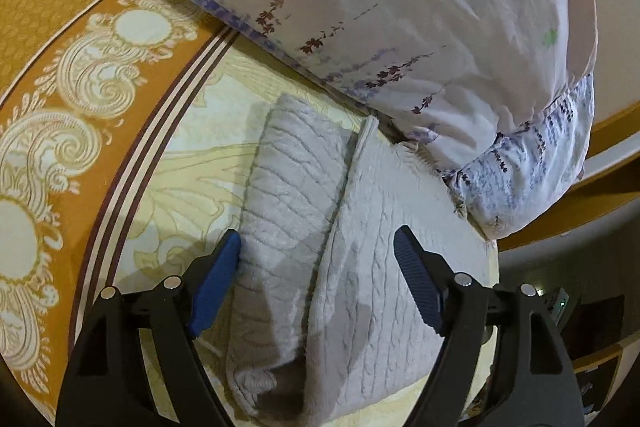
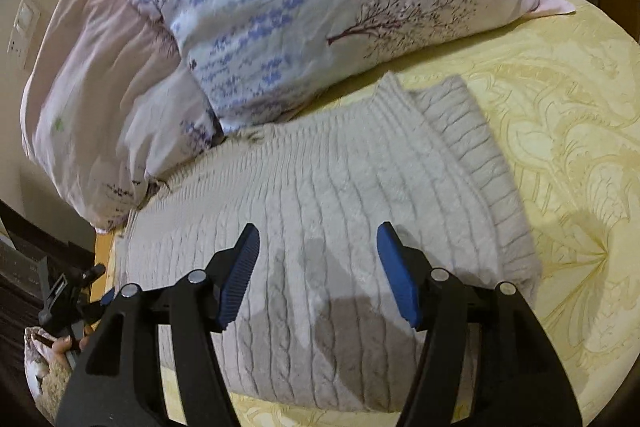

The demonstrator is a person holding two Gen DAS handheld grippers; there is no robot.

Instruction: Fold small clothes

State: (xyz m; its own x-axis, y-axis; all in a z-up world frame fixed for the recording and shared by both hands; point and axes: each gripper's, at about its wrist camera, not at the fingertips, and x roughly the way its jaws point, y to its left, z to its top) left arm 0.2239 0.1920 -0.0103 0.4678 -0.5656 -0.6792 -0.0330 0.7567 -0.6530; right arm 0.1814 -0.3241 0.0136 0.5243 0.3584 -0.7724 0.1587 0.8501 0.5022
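A: On the yellow bedspread (image 2: 560, 147), just beside the pillows (image 2: 300, 7), lies our grey knitted sweater (image 2: 340, 179), already doubled over, with one layer lapped on another.

B: And our grippers? We see the left gripper (image 1: 318, 259) spread wide above it, holding nothing.

A: The right gripper (image 2: 318, 247) likewise, fingers apart and empty, hovering over the sweater's broad middle.

B: In the right view the sweater's long axis runs away from us toward the pillows, so its near short edge sits below our fingers.

A: The right looks better centred; the left straddles the lapped seam (image 1: 340, 195). We judge that a further fold would carry that near edge along the length.
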